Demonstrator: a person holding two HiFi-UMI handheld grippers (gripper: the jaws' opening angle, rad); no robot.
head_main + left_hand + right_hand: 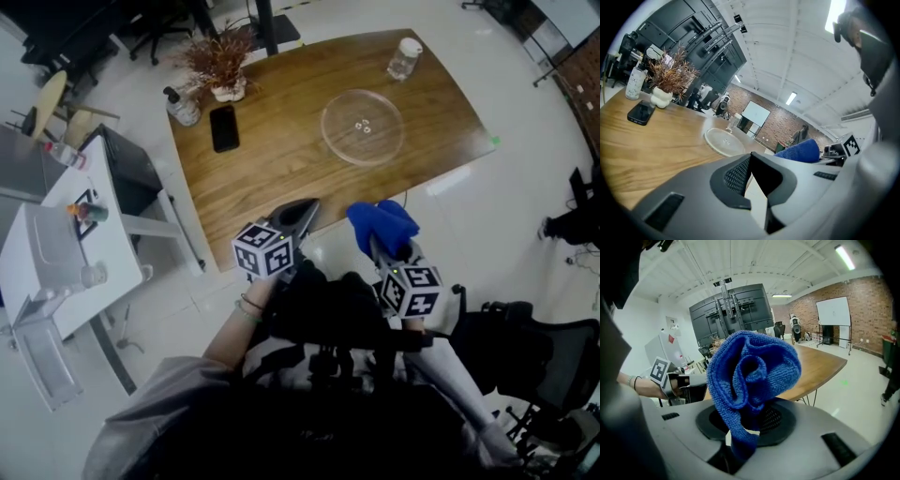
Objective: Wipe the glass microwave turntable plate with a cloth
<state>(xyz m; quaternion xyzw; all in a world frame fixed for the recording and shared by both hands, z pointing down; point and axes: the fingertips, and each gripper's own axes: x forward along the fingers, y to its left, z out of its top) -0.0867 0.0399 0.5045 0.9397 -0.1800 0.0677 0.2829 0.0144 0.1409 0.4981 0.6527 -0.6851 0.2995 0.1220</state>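
The clear glass turntable plate (363, 126) lies flat on the wooden table (281, 159), toward its right side; in the left gripper view the plate (724, 141) shows beyond the jaws. My right gripper (377, 239) is shut on a bunched blue cloth (382, 225), held off the table's near edge. The cloth (750, 376) fills the right gripper view and hides the plate there. My left gripper (298, 217) is shut with nothing in it, over the table's near edge, well short of the plate.
A black phone (224, 127), a dried plant in a white vase (222, 64) and a small pump bottle (182, 105) stand at the table's left. A clear jar (404, 58) is at the far right. A white cabinet (66, 244) and a black chair (544, 361) flank me.
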